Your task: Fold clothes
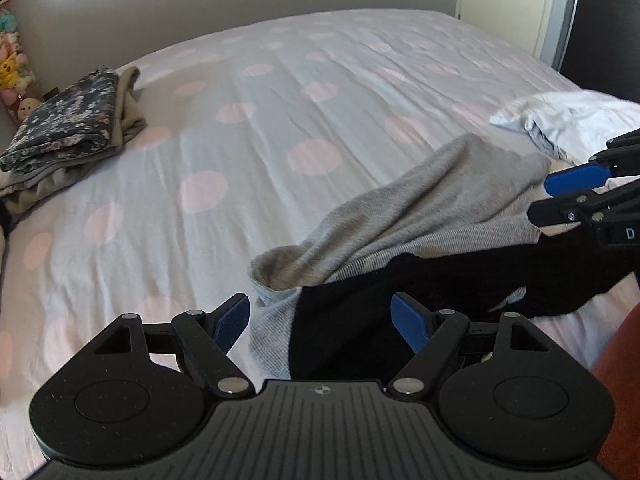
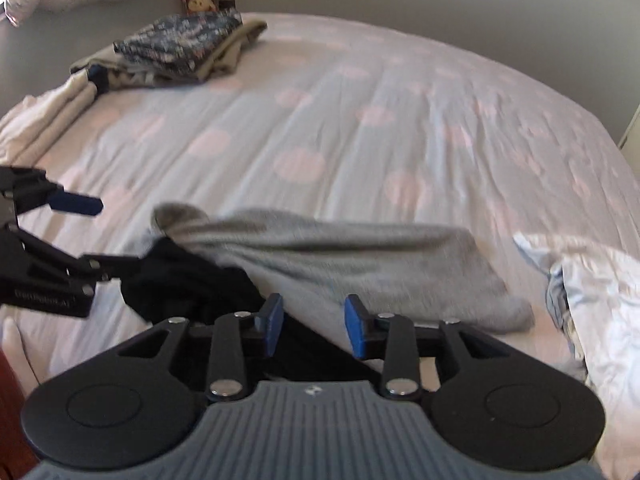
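To fold well, the soft grey knit garment [image 1: 424, 216] should first lie flat on the bed with the pale sheet with pink dots [image 1: 240, 80], so each gripper should take one corner or edge and pull it smooth before any fold is made. The black cloth [image 1: 460, 280] lies partly on top of the grey one, so I think it has to be pulled apart from it first. The left gripper [image 1: 324, 322] has its blue pads spread wide and holds nothing; the black cloth and a bit of the grey edge lie just under and between its fingers. The right gripper [image 2: 314, 326] is about half open and pinches nothing; the black cloth sits right below it and the grey garment lies just ahead. Far in front and to the left of both grippers sits a neat pile of folded clothes with a dark flowery piece on top [image 2: 180, 44]. A crumpled light blue shirt [image 2: 592, 292] waits just to the right of the right gripper
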{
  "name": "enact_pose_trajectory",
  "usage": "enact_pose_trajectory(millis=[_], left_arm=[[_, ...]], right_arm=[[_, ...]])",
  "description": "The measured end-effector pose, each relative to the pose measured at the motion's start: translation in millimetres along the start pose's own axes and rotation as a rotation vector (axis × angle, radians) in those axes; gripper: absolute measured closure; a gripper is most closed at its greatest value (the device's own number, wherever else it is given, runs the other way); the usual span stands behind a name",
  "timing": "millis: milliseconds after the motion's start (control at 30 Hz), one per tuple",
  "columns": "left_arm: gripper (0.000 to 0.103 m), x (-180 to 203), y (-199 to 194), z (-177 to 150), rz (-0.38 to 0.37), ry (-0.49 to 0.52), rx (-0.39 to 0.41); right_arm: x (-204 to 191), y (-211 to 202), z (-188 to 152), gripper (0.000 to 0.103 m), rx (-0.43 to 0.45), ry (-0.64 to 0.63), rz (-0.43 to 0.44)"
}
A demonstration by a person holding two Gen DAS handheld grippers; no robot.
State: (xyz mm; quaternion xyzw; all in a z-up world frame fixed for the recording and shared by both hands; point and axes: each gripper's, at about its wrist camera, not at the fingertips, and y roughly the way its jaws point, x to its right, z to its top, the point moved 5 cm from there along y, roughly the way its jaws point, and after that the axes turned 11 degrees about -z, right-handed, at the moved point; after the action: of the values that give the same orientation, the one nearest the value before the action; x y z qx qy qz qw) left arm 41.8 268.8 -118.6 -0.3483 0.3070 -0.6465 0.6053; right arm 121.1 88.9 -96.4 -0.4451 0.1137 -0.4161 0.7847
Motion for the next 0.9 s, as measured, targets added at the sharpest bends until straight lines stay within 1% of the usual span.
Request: enact_pose_trajectory(millis=[67,100,133,200,233,300,367,433,500,533,567,600,633,667,700,733,767,867,900], left_arm=[[0.025,7.5,16.2,-7.4,-0.013,0.040,-0.054],[0.025,10.9,24.1,-11.8,-0.019,0.060,-0.081],[0.025,13.5,31.2,-15.6,-0.024,0.070,-0.101],[0.025,17.5,45.3,-23.4,-0.028,0.086,-0.138],[0.025,18.7,49.9,-25.6,-0.024,0.092,-0.146],[0.025,19.2,57.8,-27.8,-0.010,0.102,-0.159],[0.025,17.0,59.7,-26.7,-0.003,0.085,-0.152],[0.032,14.8,61.5,-25.5,0.004,0.069,-0.145],[0.049,14.2,60.2,-24.8,-0.021,0.041,-0.130],[0.052,14.2,59.8,-25.2,-0.030,0.026,-0.121],[0.058,14.6,59.4,-25.6,-0.035,0.019,-0.114],[0.066,15.8,59.8,-25.9,-0.034,0.019,-0.109],[0.070,15.0,58.4,-25.1,-0.031,0.022,-0.104],[0.079,14.3,57.1,-24.4,-0.028,0.025,-0.100],[0.084,13.5,55.7,-23.6,-0.025,0.028,-0.095],[0.085,11.9,53.8,-21.6,-0.029,0.016,-0.088],[0.087,9.6,50.0,-20.3,-0.037,0.001,-0.081],[0.089,3.3,37.3,-17.3,-0.054,-0.035,-0.062],[0.090,1.5,30.4,-16.4,-0.055,-0.041,-0.053]], right_arm=[[6.4,10.0,-18.8,0.054,-0.060,-0.020,0.001],[7.0,15.2,-24.1,0.050,-0.079,-0.029,0.001],[7.6,20.4,-29.5,0.049,-0.098,-0.038,0.001],[8.6,30.7,-39.7,0.044,-0.134,-0.055,0.002],[6.6,35.5,-39.8,0.042,-0.142,-0.058,0.009],[1.6,45.1,-38.3,0.034,-0.150,-0.067,0.016],[-4.0,54.9,-35.5,0.033,-0.153,-0.080,0.019],[-9.2,66.6,-35.3,0.033,-0.167,-0.090,0.022],[-15.7,78.7,-37.9,0.038,-0.197,-0.095,0.042],[-19.1,83.3,-39.2,0.041,-0.205,-0.102,0.043],[-22.1,85.3,-38.5,0.045,-0.203,-0.110,0.040],[-24.9,87.0,-37.6,0.056,-0.201,-0.117,0.036],[-26.0,85.6,-34.3,0.065,-0.193,-0.114,0.025],[-27.2,84.2,-31.1,0.075,-0.186,-0.111,0.015],[-29.3,82.0,-28.2,0.084,-0.185,-0.105,0.020],[-34.0,77.2,-25.0,0.089,-0.174,-0.102,0.040],[-38.6,72.5,-21.7,0.091,-0.162,-0.099,0.059],[-64.1,50.9,-8.9,0.092,-0.109,-0.118,0.132],[-76.7,40.7,-2.3,0.092,-0.075,-0.141,0.139]])
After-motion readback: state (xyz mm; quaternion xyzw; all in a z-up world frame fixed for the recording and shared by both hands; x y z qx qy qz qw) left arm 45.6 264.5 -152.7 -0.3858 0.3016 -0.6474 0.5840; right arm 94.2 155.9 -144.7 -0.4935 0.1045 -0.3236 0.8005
